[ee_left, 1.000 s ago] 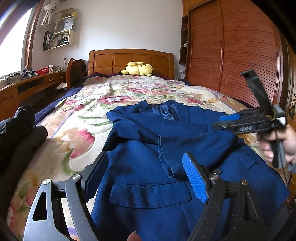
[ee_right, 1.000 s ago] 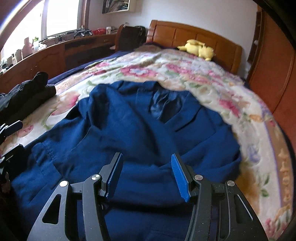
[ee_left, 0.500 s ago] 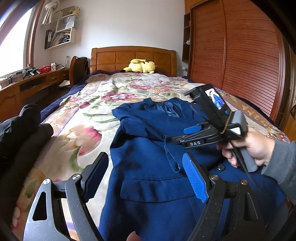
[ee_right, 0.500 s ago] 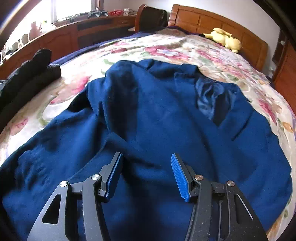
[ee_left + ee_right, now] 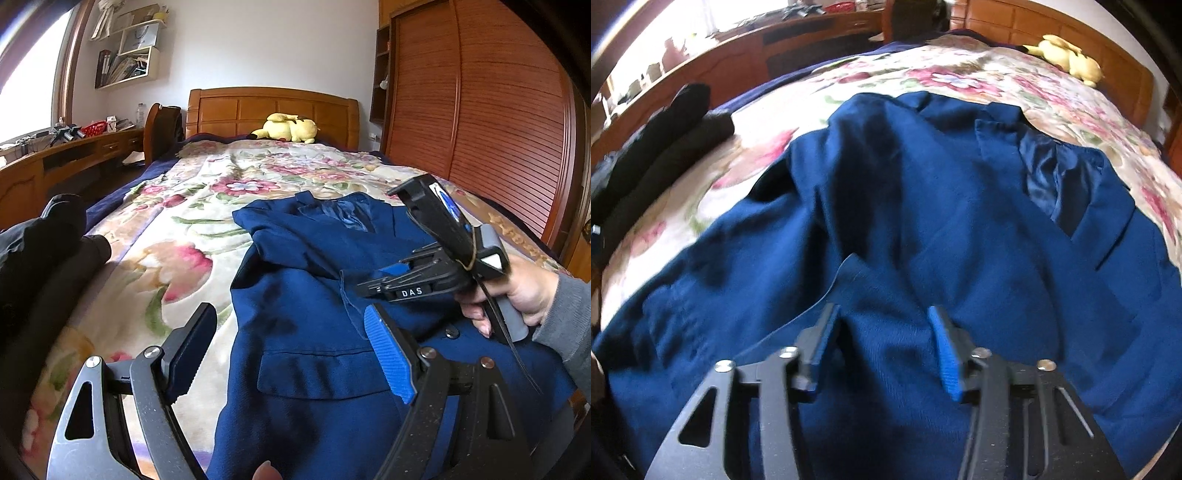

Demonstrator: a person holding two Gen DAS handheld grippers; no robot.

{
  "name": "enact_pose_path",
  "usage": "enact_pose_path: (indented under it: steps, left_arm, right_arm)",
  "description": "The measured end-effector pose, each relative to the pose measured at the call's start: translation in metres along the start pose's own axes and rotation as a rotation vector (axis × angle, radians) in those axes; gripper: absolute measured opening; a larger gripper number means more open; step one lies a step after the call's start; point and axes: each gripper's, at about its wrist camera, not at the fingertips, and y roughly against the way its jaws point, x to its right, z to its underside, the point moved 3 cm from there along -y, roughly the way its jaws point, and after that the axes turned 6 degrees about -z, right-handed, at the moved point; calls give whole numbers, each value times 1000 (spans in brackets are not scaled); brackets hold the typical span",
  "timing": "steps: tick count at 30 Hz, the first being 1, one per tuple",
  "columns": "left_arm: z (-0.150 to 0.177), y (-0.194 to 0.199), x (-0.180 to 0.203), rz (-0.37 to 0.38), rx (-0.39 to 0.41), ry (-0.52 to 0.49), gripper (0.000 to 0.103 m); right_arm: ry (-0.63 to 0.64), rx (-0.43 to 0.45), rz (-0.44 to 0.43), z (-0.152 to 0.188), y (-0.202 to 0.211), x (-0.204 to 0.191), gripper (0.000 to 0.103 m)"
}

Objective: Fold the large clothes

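A large navy blue suit jacket lies front up on the floral bedspread, collar toward the headboard. It fills the right wrist view, with a sleeve folded across its front. My left gripper is open and empty, hovering above the jacket's left pocket flap. My right gripper is open and low over the jacket, its fingers either side of a raised fold of sleeve cloth. The right gripper also shows in the left wrist view, held in a hand above the jacket's middle.
The bed has a floral bedspread and a wooden headboard with a yellow plush toy. Dark clothes lie on the bed's left edge. A wooden desk runs along the left; a wooden wardrobe stands right.
My right gripper has swung in over the jacket's middle and dropped low onto the sleeve fold. My left gripper has drifted a little left and stays open.
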Motion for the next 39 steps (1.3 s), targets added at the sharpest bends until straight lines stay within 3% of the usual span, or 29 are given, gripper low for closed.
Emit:
enact_pose_path:
  steps: [2, 8, 14, 16, 20, 29, 39]
  left_arm:
    - [0, 1, 0, -1, 3, 2, 83]
    - [-2, 8, -4, -10, 28, 14, 83]
    - [-4, 10, -12, -17, 40, 36, 83]
    - [-5, 10, -15, -16, 42, 41, 83]
    - [-6, 11, -17, -11, 41, 40, 83]
    - [-3, 17, -27, -20, 47, 51, 83]
    - [-4, 19, -26, -10, 48, 51, 83]
  right_arm:
    - [33, 26, 48, 0, 10, -8, 6]
    - [77, 222, 193, -28, 75, -18, 4]
    - [6, 506, 435, -76, 180, 1, 4]
    - [-7, 551, 447, -83, 201, 0, 4]
    - [46, 490, 388, -77, 187, -18, 4]
    - [52, 357, 245, -15, 126, -36, 4]
    - [-22, 283, 125, 72, 130, -43, 4]
